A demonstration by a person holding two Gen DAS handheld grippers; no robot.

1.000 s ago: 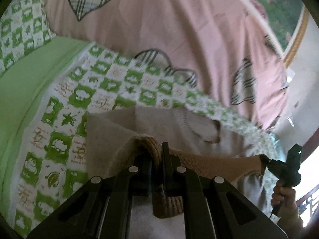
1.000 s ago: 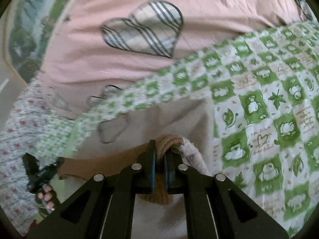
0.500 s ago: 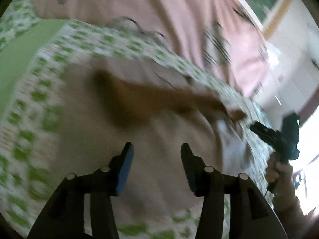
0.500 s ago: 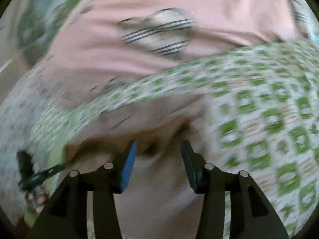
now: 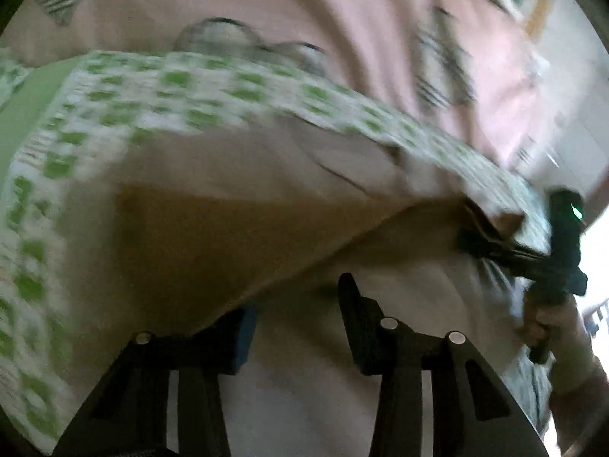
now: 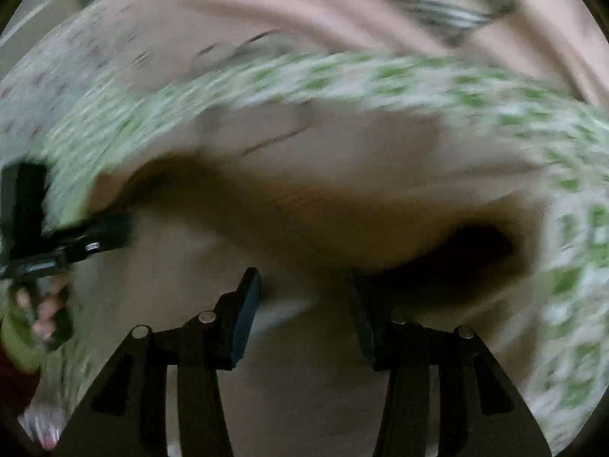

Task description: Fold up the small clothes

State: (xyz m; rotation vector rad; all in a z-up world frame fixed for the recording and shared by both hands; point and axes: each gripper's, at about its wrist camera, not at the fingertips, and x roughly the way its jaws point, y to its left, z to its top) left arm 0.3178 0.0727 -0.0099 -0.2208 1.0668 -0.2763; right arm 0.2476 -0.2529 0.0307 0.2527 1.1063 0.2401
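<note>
Nearest, both views blurred by motion. Left gripper [image 5: 297, 312]: jaws apart, having just narrowed a little after letting go; nothing pinched, though the brown ribbed band [image 5: 198, 243] of the small beige garment [image 5: 312, 388] overlaps the tip of one finger in the picture. Right gripper [image 6: 304, 304]: jaws apart, having just opened; nothing between the pads, pale cloth under them. Garment lies spread on the green-and-white patterned sheet [image 5: 179, 83], just ahead of and below both tools. Its brown band runs across the beige body as a folded-over strip, with a dark hollow [image 6: 475, 251] at its right end in the right wrist view. A thin dark line [image 6: 278, 139] marks the beige cloth beyond the band. Farther back, a pink cover [image 5: 304, 3] with striped heart patches. No containers, no readable writing.
</note>
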